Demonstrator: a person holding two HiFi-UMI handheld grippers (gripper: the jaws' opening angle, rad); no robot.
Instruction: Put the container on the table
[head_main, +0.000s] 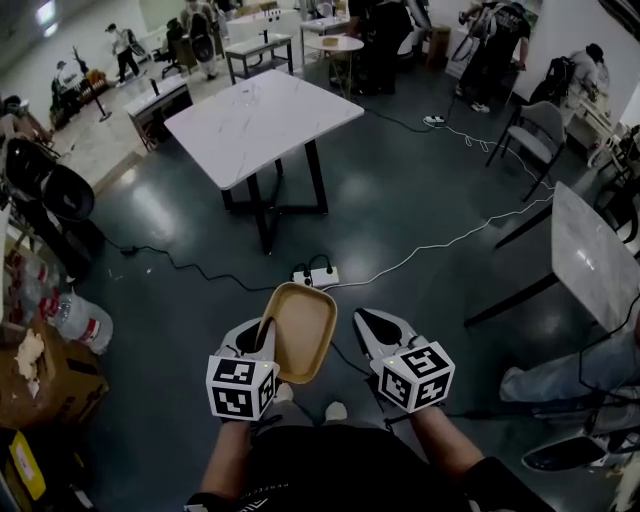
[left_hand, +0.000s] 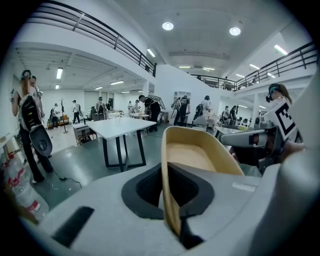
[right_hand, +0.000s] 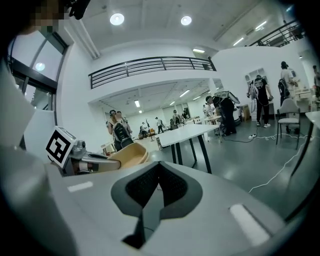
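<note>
Left gripper (head_main: 262, 336) clamps tan container (head_main: 303, 330) over dark floor (head_main: 400, 200), white table (head_main: 265, 115) ahead.

Head view looks steeply down; both gripper views share the table (left_hand: 120, 126).

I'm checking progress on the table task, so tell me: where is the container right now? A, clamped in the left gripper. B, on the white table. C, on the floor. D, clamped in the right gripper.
A: the left gripper pinches the rim of the container and holds it in the air, well short of the table; the right gripper is shut on nothing.
</note>
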